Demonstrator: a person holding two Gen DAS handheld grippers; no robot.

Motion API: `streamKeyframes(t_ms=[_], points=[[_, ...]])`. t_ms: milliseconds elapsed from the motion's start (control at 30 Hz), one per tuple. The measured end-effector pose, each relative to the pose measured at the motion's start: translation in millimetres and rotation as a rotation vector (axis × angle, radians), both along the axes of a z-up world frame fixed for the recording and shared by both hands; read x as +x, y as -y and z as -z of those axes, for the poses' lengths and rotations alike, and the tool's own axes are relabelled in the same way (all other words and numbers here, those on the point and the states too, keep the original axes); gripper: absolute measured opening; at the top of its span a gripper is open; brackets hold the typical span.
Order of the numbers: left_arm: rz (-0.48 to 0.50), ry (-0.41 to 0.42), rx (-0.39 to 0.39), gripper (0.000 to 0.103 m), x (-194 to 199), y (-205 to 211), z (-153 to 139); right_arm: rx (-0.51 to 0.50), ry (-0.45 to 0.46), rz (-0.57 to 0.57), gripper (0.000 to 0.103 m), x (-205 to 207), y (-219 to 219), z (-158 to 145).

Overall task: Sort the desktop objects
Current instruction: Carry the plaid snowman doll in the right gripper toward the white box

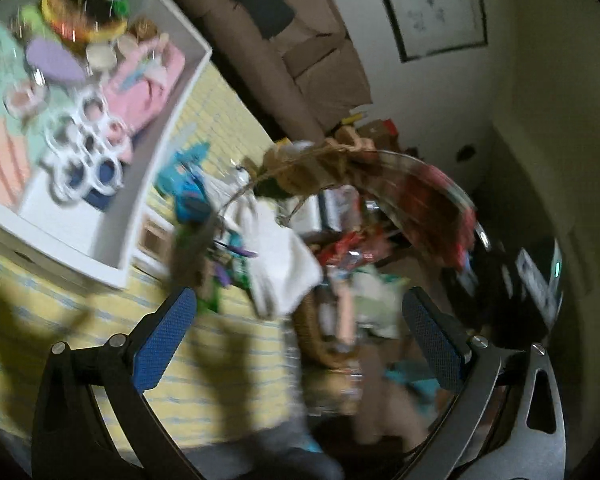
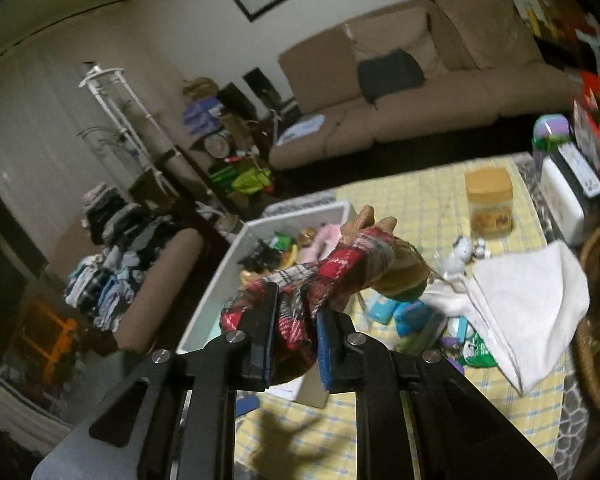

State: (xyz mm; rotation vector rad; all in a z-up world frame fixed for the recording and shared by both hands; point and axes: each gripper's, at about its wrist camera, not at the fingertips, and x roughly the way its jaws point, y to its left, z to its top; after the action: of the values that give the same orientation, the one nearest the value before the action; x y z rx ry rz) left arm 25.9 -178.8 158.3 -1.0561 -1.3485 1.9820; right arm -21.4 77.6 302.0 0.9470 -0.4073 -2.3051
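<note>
We count 2 grippers: the left gripper (image 1: pixel 296 336) and the right gripper (image 2: pixel 294 344). We see 1 plaid fabric doll (image 2: pixel 320 276), 1 white bin (image 2: pixel 220 288), 1 white cloth (image 2: pixel 528 304), 1 jar with a yellow lid (image 2: pixel 490 204), 1 wicker basket (image 2: pixel 592 364), 1 brown sofa (image 2: pixel 420 100) with 1 dark cushion (image 2: pixel 390 74), and 1 framed picture (image 1: pixel 428 4) on the wall. In the bin we count 1 white plastic ring holder (image 1: pixel 86 142) with roughly 6 rings

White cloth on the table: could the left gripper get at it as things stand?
Probably yes: the left gripper is open and empty, and the white cloth lies just ahead, uncovered.
</note>
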Motion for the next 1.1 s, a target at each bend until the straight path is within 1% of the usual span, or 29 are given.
streamKeyframes(t_ms=[33,67,100,133,167,233,300,333,367,400,533,667,733,767,800,867,900,967,1000,1067,1100], points=[[0.007,0.020,0.074,0.103,-6,2,1,-0.003,-0.009,-0.009,0.016,4,0,-6],[0.006,0.032,0.113,0.103,-9,3,3,-0.005,-0.022,-0.020,0.016,9,2,-13],[-0.002,0.050,0.171,0.103,-12,6,3,-0.008,-0.032,-0.029,0.016,15,3,-19],[-0.013,0.054,0.203,0.103,-12,10,0,-0.012,-0.038,-0.037,0.016,18,4,-23],[-0.024,0.050,0.207,0.103,-12,15,-4,-0.018,-0.042,-0.044,0.016,23,7,-26],[-0.054,0.034,0.187,0.103,-8,27,-12,-0.023,-0.047,-0.064,0.016,29,13,-34],[-0.084,0.022,0.146,0.103,-2,46,-21,-0.016,-0.050,-0.083,0.016,29,21,-38],[-0.087,0.025,0.129,0.103,-2,50,-23,-0.011,-0.051,-0.092,0.016,29,27,-40],[-0.093,0.041,0.089,0.103,-2,60,-26,-0.008,-0.050,-0.101,0.016,28,35,-41],[-0.097,0.049,0.067,0.103,0,64,-27,-0.009,-0.047,-0.109,0.016,25,41,-41],[-0.128,0.073,0.019,0.103,-4,90,-28,-0.008,-0.027,-0.130,0.016,7,75,-38],[-0.130,0.111,-0.018,0.103,-23,110,-30,0.002,-0.019,-0.123,0.016,-20,109,-35],[-0.137,0.123,-0.034,0.103,-42,119,-36,0.001,-0.013,-0.115,0.016,-34,125,-32],[-0.137,0.120,-0.029,0.103,-52,122,-40,0.001,-0.009,-0.109,0.016,-44,136,-29],[-0.136,0.117,-0.019,0.103,-60,124,-43,0.001,-0.006,-0.105,0.016,-51,142,-27],[-0.131,0.121,0.038,0.103,-77,131,-47,0.008,-0.003,-0.098,0.016,-66,158,-21],[-0.143,0.116,0.100,0.103,-85,139,-48,0.019,-0.012,-0.092,0.016,-72,167,-17],[-0.162,0.110,0.161,0.103,-95,146,-46,0.027,-0.026,-0.083,0.016,-82,174,-10],[-0.145,0.095,0.210,0.102,-106,150,-43,0.025,-0.026,-0.080,0.016,-87,179,-5],[-0.100,0.095,0.272,0.101,-116,153,-37,0.039,-0.018,-0.090,0.016,-95,188,6],[-0.113,0.086,0.304,0.101,-118,157,-33,0.044,-0.019,-0.092,0.016,-97,191,11]])
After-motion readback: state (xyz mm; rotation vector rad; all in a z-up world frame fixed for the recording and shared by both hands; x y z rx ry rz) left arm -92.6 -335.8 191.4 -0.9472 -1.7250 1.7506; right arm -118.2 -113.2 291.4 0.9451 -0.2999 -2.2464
